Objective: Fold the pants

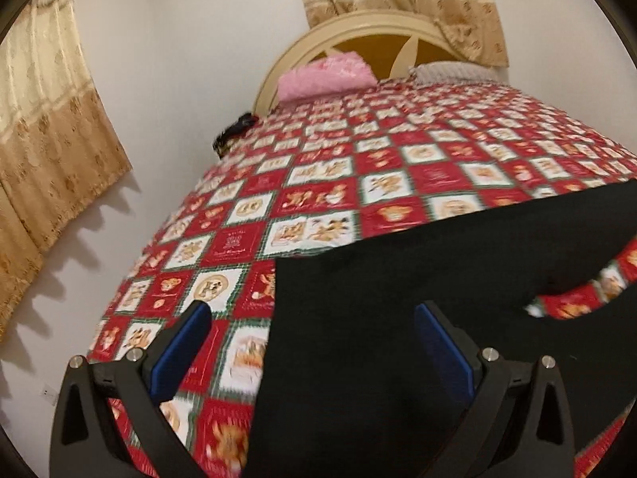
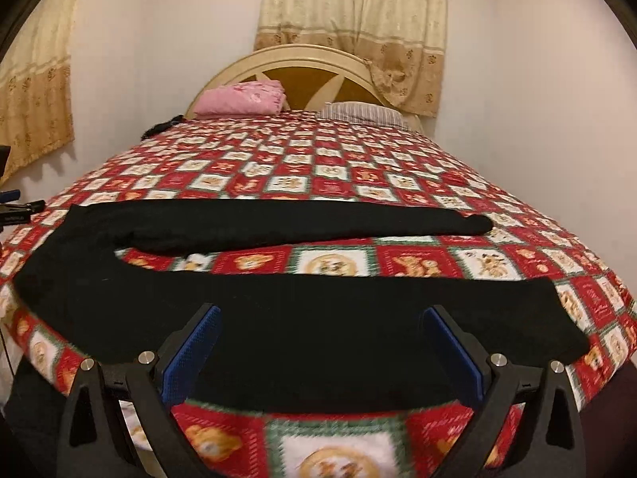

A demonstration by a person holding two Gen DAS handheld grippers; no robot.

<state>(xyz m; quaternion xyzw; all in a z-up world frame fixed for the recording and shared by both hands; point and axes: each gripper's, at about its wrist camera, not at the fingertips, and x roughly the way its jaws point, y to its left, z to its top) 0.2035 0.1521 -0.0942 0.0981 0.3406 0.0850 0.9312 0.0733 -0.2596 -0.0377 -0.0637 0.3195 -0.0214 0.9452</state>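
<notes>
Black pants spread unfolded on bed; both tongs released.
Left wrist view: left tongs gape, empty, over the black pants at the waist end. Right wrist view: right tongs gape over the near leg; quilt beneath. Judged: first fold pending; next, grip near leg.

Quilted bed, curtained white walls
</notes>
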